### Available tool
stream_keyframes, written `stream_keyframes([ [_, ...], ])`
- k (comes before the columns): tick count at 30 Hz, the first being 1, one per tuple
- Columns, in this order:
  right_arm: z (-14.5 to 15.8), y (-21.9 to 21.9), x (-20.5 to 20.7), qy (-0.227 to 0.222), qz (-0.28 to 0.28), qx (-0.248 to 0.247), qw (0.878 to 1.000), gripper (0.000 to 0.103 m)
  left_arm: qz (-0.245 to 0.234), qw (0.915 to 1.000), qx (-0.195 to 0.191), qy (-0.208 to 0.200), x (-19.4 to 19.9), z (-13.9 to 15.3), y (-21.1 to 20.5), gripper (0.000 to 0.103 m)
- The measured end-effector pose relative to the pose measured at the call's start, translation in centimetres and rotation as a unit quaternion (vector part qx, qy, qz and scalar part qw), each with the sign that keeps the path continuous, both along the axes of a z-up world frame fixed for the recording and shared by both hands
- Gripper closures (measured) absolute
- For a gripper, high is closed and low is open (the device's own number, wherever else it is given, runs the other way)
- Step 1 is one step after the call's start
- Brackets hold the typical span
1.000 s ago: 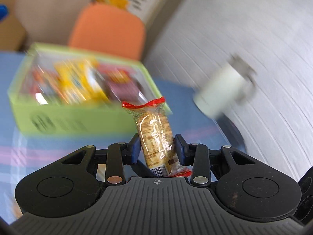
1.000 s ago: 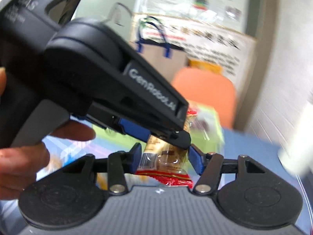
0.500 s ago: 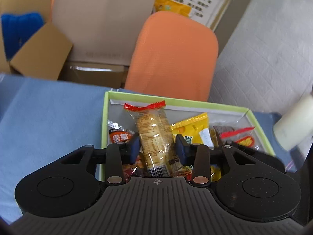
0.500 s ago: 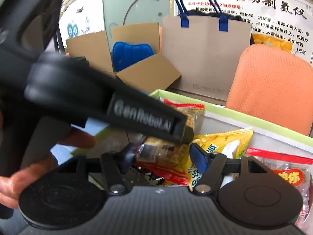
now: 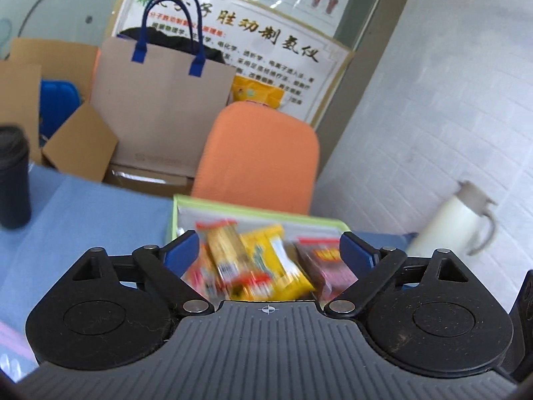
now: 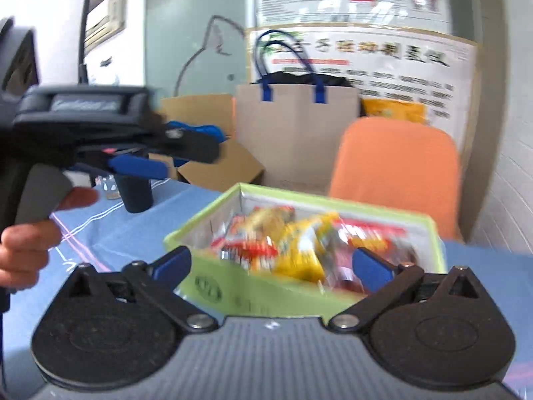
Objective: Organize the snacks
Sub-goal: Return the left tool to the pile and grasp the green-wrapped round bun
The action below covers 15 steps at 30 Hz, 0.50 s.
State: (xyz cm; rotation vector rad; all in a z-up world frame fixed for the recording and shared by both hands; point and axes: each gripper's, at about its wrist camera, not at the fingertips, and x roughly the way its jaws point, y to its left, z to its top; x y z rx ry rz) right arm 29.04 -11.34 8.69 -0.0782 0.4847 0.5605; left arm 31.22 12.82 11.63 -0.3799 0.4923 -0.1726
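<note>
A green snack box (image 5: 256,207) sits on the blue tablecloth, holding several packets. Among them are a cracker packet with red ends (image 5: 225,253), a yellow packet (image 5: 278,260) and a red-pink packet (image 5: 328,265), all blurred. My left gripper (image 5: 269,248) hangs just before the box. Its jaws are opening wide and touch nothing. My right gripper (image 6: 273,263) stands at the box's near wall (image 6: 253,296), jaws opening, nothing pressed between them. The left gripper (image 6: 188,158) also shows in the right wrist view, held by a hand (image 6: 26,243) to the left of the box.
A dark cup (image 5: 13,180) stands on the cloth at the left and a white flask (image 5: 449,223) at the right by the wall. Behind the table are an orange chair (image 5: 260,156), a paper bag (image 5: 160,106) and cardboard boxes (image 5: 80,146).
Both grippers were shut on a cracker packet; their jaws have sprung wide and hold nothing. The packet lies in the box. The left gripper has drawn away to the left.
</note>
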Motion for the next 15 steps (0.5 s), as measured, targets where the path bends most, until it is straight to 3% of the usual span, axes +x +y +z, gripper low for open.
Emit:
stream_keyframes([
  [4,-1.4,-2.1,-3.0,0.030,-0.023,0.035,0.999,0.000,-0.007,0.9991,-0.028,0.030,-4.5,-2.3,-1.1,0.022],
  [8,-4.1,-4.8,-8.9,0.057,-0.047,0.040,0.996,0.000,-0.011,0.9952,-0.051,0.083,-8.3,-6.2,-2.7,0.023],
  [11,-6.4,-5.7,-12.7,0.070,-0.067,0.019,0.995,0.000,-0.011,0.9891,-0.069,0.130,-10.9,-9.1,-3.7,0.024],
  [15,-7.4,-4.6,-15.2,0.045,-0.082,-0.027,0.995,0.000,-0.002,0.9833,-0.069,0.168,-12.9,-11.0,-4.3,0.028],
])
